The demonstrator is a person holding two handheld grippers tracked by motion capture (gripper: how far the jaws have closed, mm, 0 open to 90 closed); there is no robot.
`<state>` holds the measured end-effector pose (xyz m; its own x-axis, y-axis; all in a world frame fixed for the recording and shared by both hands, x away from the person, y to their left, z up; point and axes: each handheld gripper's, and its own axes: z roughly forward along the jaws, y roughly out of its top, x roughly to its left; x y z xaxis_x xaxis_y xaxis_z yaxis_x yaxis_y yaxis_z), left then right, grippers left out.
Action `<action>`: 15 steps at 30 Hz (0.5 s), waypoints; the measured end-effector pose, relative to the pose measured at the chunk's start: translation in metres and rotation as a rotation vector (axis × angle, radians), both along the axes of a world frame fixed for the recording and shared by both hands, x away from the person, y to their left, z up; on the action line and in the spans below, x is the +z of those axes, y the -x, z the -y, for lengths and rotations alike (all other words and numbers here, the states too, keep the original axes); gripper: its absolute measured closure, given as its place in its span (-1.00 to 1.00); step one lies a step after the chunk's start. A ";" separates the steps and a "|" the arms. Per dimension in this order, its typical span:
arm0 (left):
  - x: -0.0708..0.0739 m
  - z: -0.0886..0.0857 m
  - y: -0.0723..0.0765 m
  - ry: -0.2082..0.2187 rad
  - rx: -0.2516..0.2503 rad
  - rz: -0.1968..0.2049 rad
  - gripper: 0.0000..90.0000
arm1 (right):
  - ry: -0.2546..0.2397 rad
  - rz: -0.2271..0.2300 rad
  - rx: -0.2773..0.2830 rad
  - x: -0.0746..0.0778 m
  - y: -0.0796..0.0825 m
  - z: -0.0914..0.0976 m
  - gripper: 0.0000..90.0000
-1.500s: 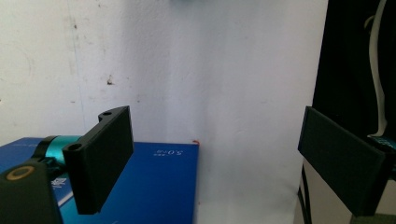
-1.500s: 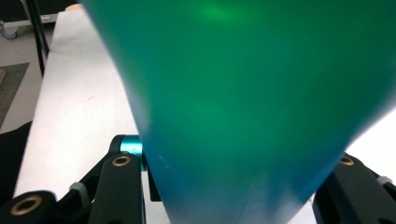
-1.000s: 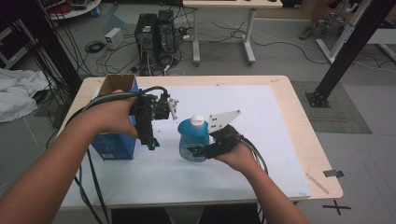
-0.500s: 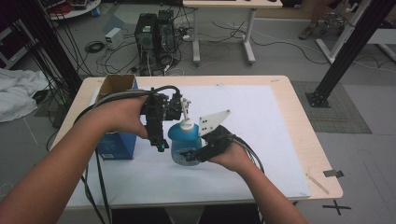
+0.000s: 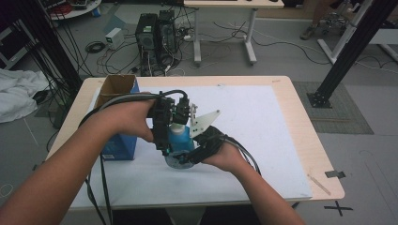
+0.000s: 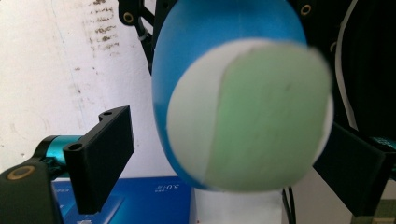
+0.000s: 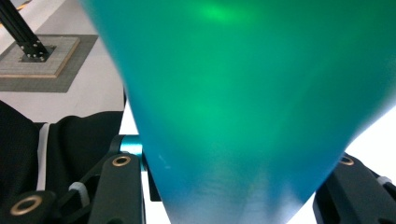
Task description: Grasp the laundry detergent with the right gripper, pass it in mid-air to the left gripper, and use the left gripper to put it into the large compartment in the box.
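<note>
Bottle (image 5: 180, 140) of blue liquid, centre of the high view, clamped low on its body by right gripper (image 5: 197, 149), tilted above white mat (image 5: 263, 122). Left gripper (image 5: 170, 123), jaws spread either side of bottle's top, not pressing. Best closed squarely around cap before any twisting. Blue box (image 5: 119, 145) at left; only "5.0" legible in left gripper view.
</note>
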<state>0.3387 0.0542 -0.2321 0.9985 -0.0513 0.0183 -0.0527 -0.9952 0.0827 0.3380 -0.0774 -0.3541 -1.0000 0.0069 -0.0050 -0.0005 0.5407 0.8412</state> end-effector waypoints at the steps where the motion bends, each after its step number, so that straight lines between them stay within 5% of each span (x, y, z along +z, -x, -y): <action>1: 0.000 0.001 0.000 -0.004 0.000 0.001 -0.76 | -0.006 -0.009 0.004 0.000 0.000 -0.001 0.06; 15: -0.005 0.004 0.003 -0.039 0.004 0.002 -0.75 | -0.001 -0.016 0.026 0.003 0.003 -0.015 0.06</action>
<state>0.3353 0.0507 -0.2375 0.9987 -0.0481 0.0183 -0.0489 -0.9979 0.0433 0.3349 -0.0627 -0.3509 -0.9998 -0.0193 0.0109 -0.0012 0.5395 0.8420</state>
